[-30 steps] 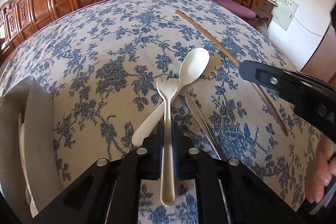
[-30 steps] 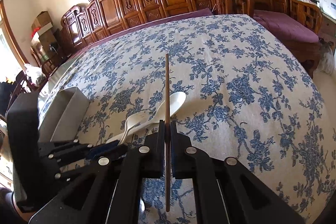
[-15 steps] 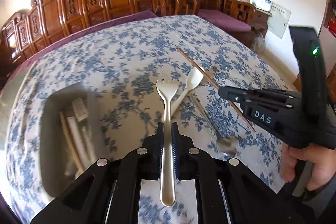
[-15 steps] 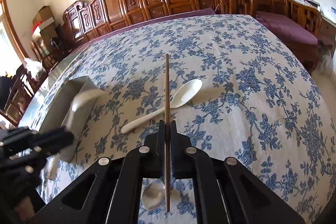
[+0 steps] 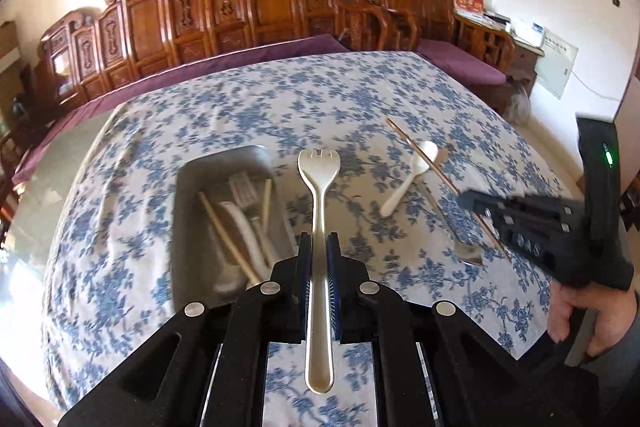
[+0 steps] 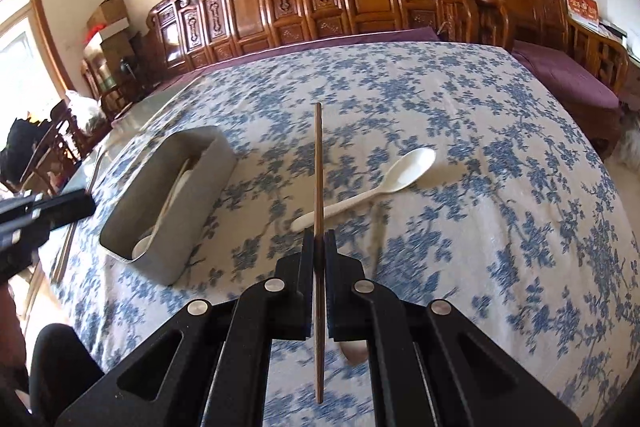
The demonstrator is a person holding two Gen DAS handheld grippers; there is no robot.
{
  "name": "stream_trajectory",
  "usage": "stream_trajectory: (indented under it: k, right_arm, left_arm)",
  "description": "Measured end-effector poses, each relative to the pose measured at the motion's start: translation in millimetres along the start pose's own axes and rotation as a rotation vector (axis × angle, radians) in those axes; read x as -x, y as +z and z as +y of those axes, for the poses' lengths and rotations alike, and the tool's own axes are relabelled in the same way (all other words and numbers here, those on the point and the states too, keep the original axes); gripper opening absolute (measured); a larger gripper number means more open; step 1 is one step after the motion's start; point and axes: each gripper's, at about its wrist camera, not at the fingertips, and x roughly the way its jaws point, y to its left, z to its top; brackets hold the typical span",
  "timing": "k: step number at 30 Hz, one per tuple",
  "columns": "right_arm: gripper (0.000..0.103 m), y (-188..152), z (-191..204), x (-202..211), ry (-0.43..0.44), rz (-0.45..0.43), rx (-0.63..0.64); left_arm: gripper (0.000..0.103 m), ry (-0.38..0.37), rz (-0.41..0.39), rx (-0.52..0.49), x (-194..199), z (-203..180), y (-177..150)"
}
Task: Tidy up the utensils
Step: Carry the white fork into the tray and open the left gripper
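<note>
- Done so far: gray bin (image 5: 224,163) already holds several utensils, incl. a pale chopstick (image 5: 228,239) and white handles.
- Your left gripper (image 5: 319,247) is clamped on the white fork (image 5: 319,195), held in the air just right of the bin.
- Your right gripper (image 6: 319,247) is clamped on the brown chopstick (image 6: 318,163), well apart from the bin.
- Left on the cloth: white spoon (image 6: 372,187), metal spoon (image 5: 466,253).

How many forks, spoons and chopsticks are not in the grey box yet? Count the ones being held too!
Forks: 1, the white fork
Spoons: 2, the white spoon and the metal spoon
Chopsticks: 1, the brown chopstick
Total: 4 outside the grey box
</note>
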Motion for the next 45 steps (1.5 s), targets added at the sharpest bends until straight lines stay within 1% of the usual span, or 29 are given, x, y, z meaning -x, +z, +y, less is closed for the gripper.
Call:
stream_trajectory:
  k: [7,11,14,17,23,32,39,45]
  right_arm:
    - [0.006,-12.2,35.6,6.9,0.037,-0.004,0.041]
    - [0.006,-16.1,52.8,7.0,0.061,-0.002,0.056]
    - [0.006,-17.6,63.2,4.0,0.07,0.001,0.083]
    - [0.006,-18.5,67.3,-1.2,0.077,0.012,0.092]
    - [0.006,-16.3,72.2,-5.2,0.104,0.012,0.098]
    - [0.006,-17.5,82.2,-11.6,0.122,0.024,0.111]
    - [0.006,-17.7,86.3,-16.0,0.13,0.031,0.116]
    - [0.006,-15.7,92.0,-16.2,0.135,0.035,0.111]
  left_arm:
    - [0.007,0.037,-0.014,0.021,6.1,27.3,-2.3]
    - [0.007,0.056,-0.003,0.031,-1.6,41.8,-3.8]
    - [0.007,0.079,0.017,0.031,-16.3,53.6,-3.7]
    - [0.007,0.091,0.042,0.044,-32.4,64.4,-2.2]
    - [0.007,0.094,0.09,0.086,-64.8,84.2,0.7]
    - [0.007,0.098,0.151,0.131,-103.9,103.1,2.0]
    - [0.007,0.105,0.176,0.135,-115.8,107.4,1.3]
    - [0.007,0.088,0.17,0.131,-104.2,110.5,-2.0]
